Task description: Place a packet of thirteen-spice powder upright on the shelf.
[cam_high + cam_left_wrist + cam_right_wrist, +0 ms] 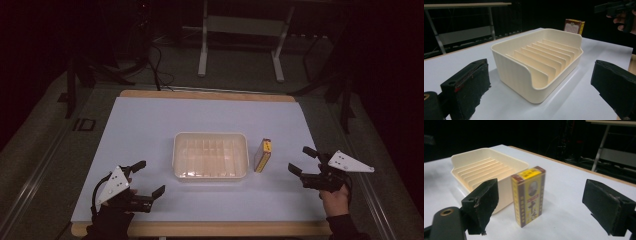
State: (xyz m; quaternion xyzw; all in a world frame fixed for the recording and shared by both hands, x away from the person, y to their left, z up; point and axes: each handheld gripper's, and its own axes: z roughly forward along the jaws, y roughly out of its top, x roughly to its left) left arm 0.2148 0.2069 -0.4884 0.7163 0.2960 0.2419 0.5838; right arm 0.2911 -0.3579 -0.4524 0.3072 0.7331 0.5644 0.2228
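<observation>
A cream plastic tray (pixel 210 134) with upright divider ribs sits in the middle of the white table. Just right of it a small yellow and brown box (pixel 262 155) stands on its narrow side. My left gripper (pixel 152 176) rests near the front left of the table, open and empty, and points at the tray (pixel 506 47) from a short distance. The box (pixel 574 26) peeks over the tray's far wall. My right gripper (pixel 298 159) is open at the right. Its jaws stand wide on either side of the box (pixel 530 195) without touching it, and the tray (pixel 474 167) lies behind.
A white sheet (pixel 150 120) covers the table, with a wooden edge (pixel 200 229) at the front. Beyond the far edge stand a metal frame (pixel 240 40) and cables (pixel 157 70) on a dark floor. The other hand's gripper (pixel 616 7) shows far off in the left gripper view.
</observation>
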